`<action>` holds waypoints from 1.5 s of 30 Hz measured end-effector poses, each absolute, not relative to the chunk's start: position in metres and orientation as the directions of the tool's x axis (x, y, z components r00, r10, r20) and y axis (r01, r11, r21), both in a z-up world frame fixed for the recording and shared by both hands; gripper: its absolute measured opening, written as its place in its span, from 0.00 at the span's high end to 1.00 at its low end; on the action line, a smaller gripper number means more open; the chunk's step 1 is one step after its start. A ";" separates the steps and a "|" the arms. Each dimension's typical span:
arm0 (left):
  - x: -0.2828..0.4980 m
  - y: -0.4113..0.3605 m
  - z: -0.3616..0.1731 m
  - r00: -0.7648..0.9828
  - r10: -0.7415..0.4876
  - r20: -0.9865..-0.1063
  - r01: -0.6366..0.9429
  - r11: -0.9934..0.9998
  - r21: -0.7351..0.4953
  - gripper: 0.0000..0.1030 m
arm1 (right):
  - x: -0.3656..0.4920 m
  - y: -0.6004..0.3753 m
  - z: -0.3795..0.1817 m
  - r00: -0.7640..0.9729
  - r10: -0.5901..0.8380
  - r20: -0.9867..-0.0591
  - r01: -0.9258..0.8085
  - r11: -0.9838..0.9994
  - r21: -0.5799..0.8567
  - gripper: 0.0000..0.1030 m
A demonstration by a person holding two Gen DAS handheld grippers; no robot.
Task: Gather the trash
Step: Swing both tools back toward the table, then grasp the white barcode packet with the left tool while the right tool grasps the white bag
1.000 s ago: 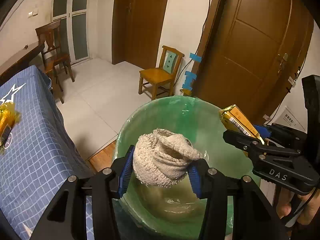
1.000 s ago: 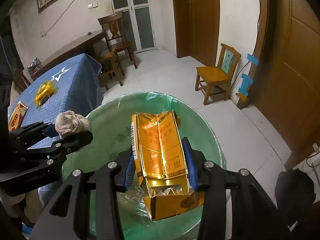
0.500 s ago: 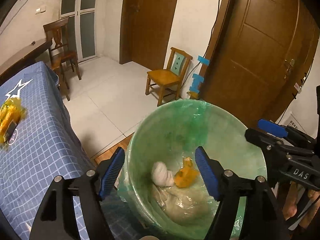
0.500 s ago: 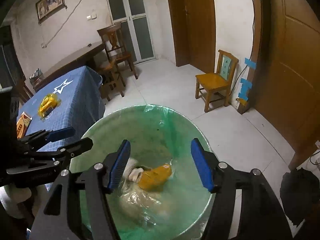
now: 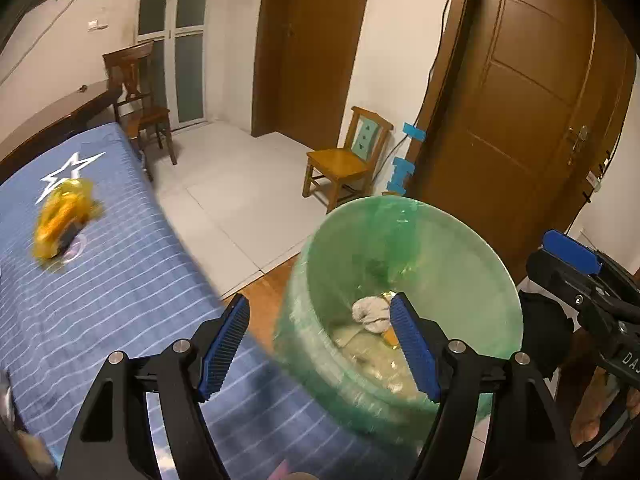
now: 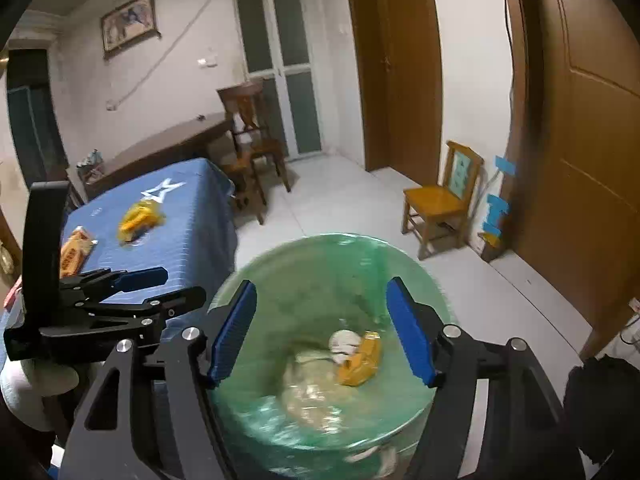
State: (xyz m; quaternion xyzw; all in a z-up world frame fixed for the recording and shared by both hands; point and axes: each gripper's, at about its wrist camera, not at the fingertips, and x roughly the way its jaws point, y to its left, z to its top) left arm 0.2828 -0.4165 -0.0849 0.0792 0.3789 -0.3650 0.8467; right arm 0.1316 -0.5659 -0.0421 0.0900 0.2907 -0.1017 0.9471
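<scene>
Right wrist view: both the right claw [image 6: 322,328] and the left claw [image 5: 320,346] stand apart and empty, jaws just opened, above the bin [image 6: 436,280]. Rag [image 6: 344,342] and yellow box [image 6: 362,362] lie inside it. Next, I judge, comes a reach to the bench [image 6: 192,216] beside the bin for the yellow wrapper [image 6: 140,218].

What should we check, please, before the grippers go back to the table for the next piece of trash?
1. Left gripper empty: ok, jaws open after just opening, nothing between the pads.
2. Right gripper empty: ok, jaws have just been opening, nothing held.
3. Dropped items inside the bin: ok, the cloth wad and the gold carton lie at the bottom of the liner.
4. Trash left on the blue tablecloth: not ok, a yellow wrapper and an orange packet are on it.
5. Grippers apart from each other: ok, a gap shows between them.
6. Trash on the floor behind the bin: cannot tell.
</scene>
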 end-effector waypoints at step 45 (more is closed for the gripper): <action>0.276 -0.010 -0.086 0.660 -0.242 -0.711 0.005 0.948 -0.318 0.65 | 0.179 -0.345 -0.054 0.726 0.367 -0.581 -0.310 0.930 0.199 0.31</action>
